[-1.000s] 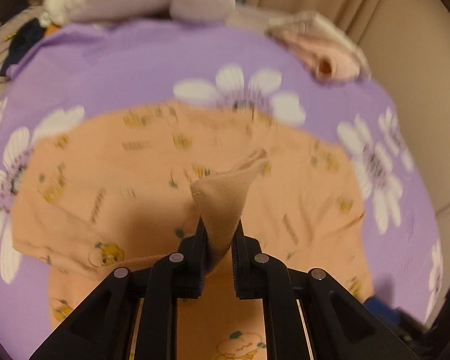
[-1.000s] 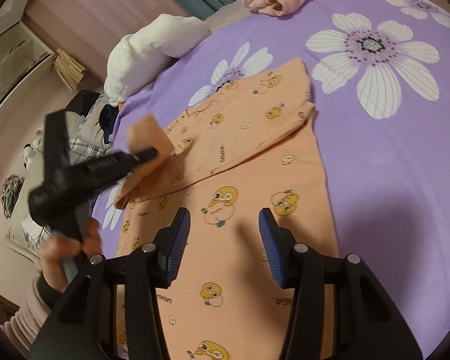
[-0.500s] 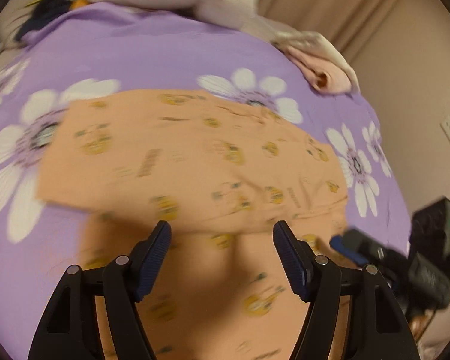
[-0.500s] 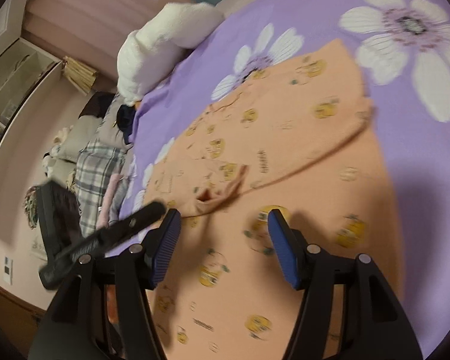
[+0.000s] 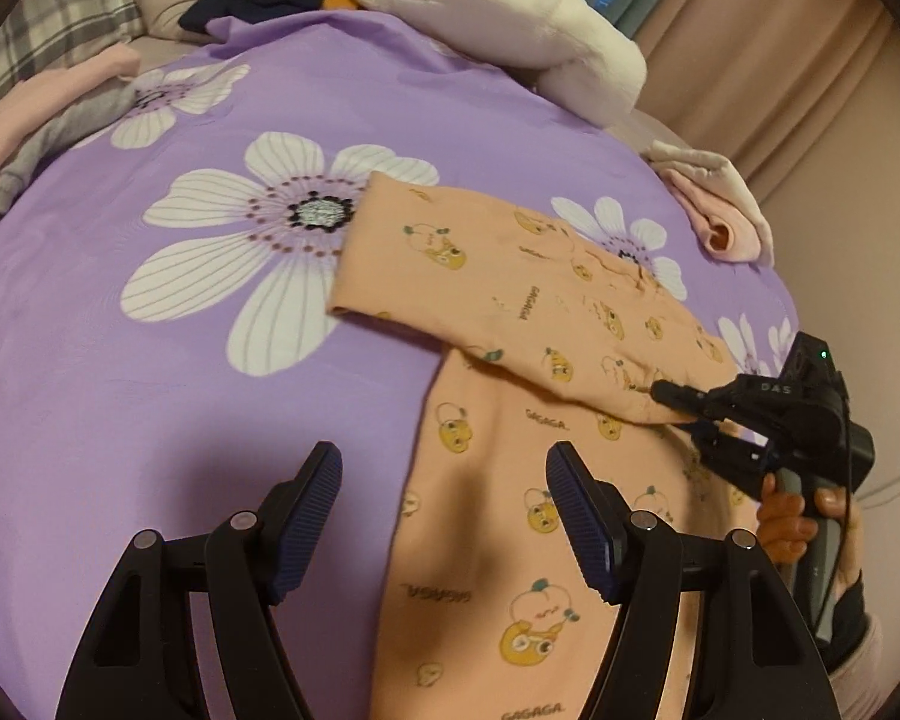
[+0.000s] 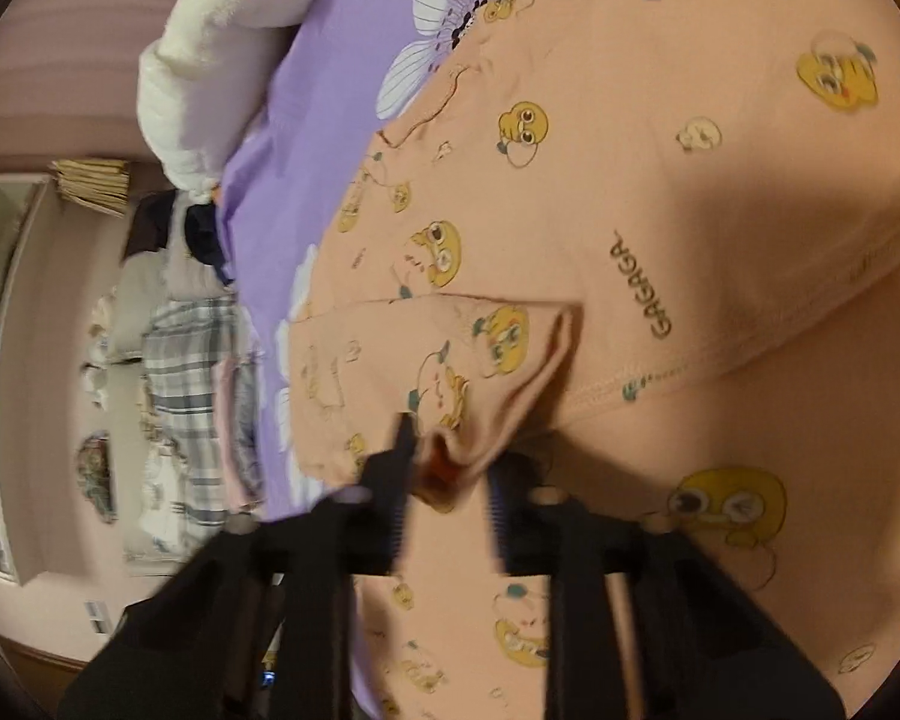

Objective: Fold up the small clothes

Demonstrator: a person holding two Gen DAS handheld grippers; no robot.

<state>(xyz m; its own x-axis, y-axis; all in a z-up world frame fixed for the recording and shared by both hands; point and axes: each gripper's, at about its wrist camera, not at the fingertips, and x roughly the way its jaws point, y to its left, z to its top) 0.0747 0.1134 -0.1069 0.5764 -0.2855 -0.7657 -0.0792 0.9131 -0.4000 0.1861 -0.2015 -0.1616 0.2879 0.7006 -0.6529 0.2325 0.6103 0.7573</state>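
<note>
At six o'clock on the purple bedspread [image 5: 120,420], left gripper [image 5: 444,516] released; right gripper [image 6: 447,480], just closing, grasps the peach garment's [image 5: 510,312] sleeve cuff [image 6: 510,396].

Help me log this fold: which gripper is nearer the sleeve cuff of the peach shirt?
Right. The right gripper has just closed on the sleeve cuff; the left gripper hangs open over the shirt's lower part, well away from it.
</note>
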